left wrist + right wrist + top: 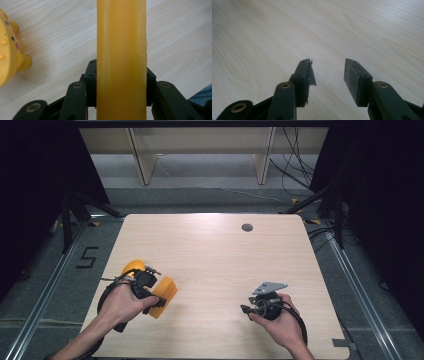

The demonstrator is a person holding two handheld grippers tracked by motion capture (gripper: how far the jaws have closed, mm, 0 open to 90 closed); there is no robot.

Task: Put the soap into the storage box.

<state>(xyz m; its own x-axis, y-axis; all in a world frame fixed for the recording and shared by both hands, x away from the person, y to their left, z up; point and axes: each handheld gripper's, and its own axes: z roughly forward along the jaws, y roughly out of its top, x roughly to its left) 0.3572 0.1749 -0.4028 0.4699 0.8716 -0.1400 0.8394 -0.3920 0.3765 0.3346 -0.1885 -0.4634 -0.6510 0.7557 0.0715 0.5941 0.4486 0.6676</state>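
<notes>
The left tool pinches an orange disc edge-on above the desk. A yellow spotted toy lies near. The right tool stands spread, holding nothing.

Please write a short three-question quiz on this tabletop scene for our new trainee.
1. True or false: the left gripper is shut on the orange disc.
2. What lies between the jaws of the right gripper? A) a yellow toy B) nothing, with bare table beyond C) a cable
3. Fill in: in the left gripper view, beside the disc, a yellow ____ with small bumps and dots lies on the table.

Key
1. True: both pads press on the disc's faces.
2. B: the jaws stand apart with nothing between them.
3. Toy.
</notes>
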